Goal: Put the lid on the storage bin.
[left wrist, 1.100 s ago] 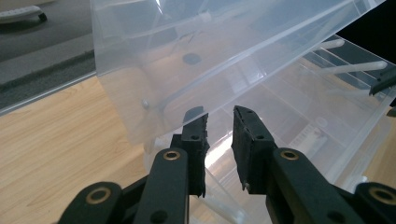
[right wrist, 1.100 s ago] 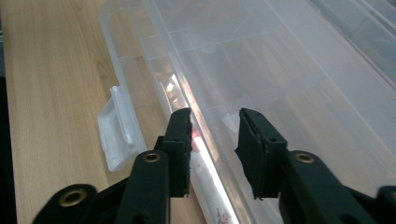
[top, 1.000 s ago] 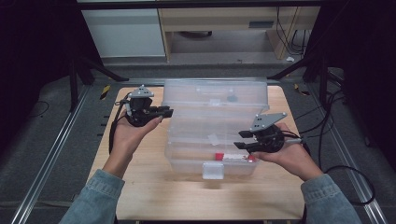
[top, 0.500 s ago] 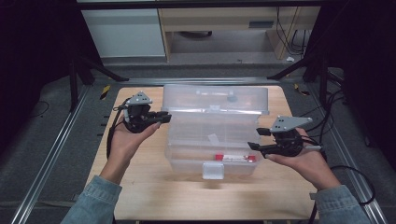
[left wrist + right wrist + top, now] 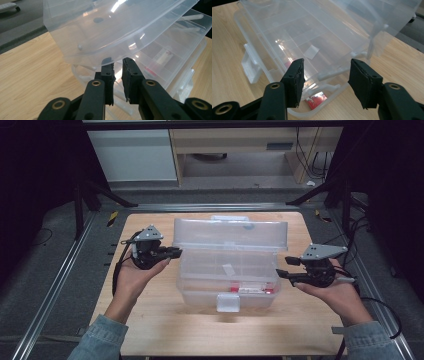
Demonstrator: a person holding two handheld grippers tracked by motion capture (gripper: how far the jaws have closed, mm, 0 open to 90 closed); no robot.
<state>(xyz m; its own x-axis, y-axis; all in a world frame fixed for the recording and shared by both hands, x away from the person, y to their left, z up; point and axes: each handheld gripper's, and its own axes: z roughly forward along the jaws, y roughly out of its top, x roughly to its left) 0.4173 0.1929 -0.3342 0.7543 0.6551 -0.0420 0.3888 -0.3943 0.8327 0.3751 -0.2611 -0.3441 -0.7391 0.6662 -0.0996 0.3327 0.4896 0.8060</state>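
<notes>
— Clear plastic, that tool box (image 5: 227,265): it sits mid-table (image 5: 150,330), lid (image 5: 230,234) raised. What changed in the last second?

— The right gripper (image 5: 286,268) has pulled away from the box's right end. A second ago it was against that end; now it hangs just beside it, jaws spread wide with nothing between them. In the right gripper view (image 5: 324,75) the box's corner and hinge arm lie beyond the open gap.

— And the left gripper (image 5: 175,252)?

— Barely moved. It stays at the lid's left edge, jaws nearly pressed together. In the left gripper view (image 5: 118,71) the tips meet the lid's lower rim; whether they truly pinch the plastic, I cannot tell.

— So what does that mean for the job?

— My guess: the lid is up, and 1 hand is letting go.

— Anything hard to read?

— The red-and-white contents (image 5: 250,289) in the bottom tray blur through 2 layers of plastic. The front latch (image 5: 227,303) hangs loose.
</notes>
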